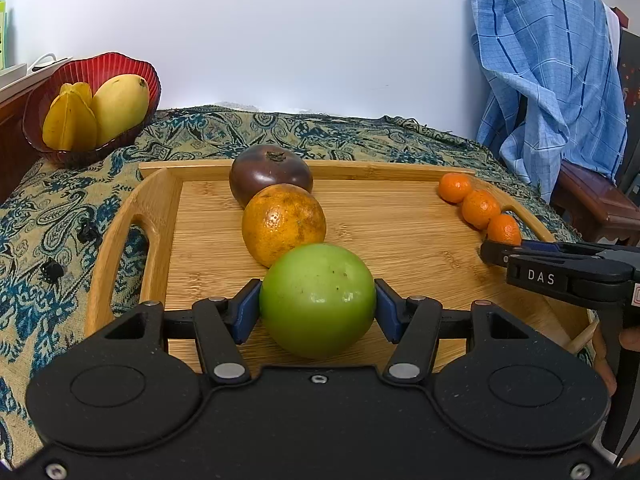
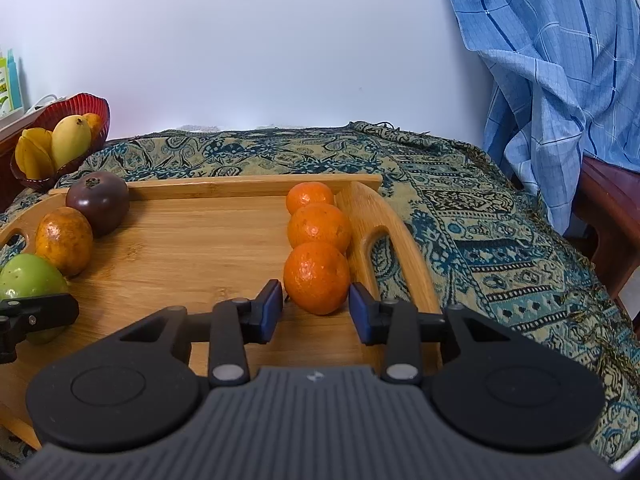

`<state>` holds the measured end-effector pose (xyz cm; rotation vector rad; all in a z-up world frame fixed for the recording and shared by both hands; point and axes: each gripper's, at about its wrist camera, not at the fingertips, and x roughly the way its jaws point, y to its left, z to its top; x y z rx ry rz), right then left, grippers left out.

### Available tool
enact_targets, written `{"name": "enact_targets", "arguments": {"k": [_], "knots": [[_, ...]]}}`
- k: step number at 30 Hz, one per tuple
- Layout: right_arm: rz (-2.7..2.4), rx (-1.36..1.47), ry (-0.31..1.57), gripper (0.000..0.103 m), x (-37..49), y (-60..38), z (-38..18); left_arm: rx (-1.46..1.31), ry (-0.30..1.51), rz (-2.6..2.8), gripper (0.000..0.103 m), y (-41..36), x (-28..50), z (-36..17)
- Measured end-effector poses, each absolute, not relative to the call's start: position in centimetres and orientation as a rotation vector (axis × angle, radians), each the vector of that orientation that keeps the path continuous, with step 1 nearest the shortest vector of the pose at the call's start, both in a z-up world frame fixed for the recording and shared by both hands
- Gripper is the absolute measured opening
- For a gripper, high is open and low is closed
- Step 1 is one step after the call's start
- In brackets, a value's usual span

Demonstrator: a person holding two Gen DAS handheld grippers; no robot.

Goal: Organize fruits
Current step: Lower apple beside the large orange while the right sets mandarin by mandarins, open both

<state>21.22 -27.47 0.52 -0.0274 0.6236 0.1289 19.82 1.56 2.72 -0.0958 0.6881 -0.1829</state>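
Tray (image 1: 152, 216): big fruits in a left row, three mandarins along the right rim. Left gripper (image 1: 318, 306) clenched on green fruit (image 1: 318, 300) at row's near end. Right gripper (image 2: 316, 308) released, straddling near mandarin (image 2: 316, 278); back straight out so it won't roll

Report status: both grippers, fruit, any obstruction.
Left gripper shut on green fruit, resting on tray. Right gripper open around nearest mandarin, pads clear. Nothing in the way.
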Motion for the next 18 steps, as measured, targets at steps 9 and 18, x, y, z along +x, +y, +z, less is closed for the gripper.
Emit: {"name": "enact_targets", "arguments": {"k": [9,18], "knots": [[0.135,-0.030,0.628,0.059,20.6,-27.4,0.5,-0.093,0.674,-0.167,0.067,1.9,19.5,2.9],[0.139,-0.021,0.620,0.064,19.8,-27.5,0.7,-0.091,0.665,-0.164,0.080,2.0,18.4,3.1]]}}
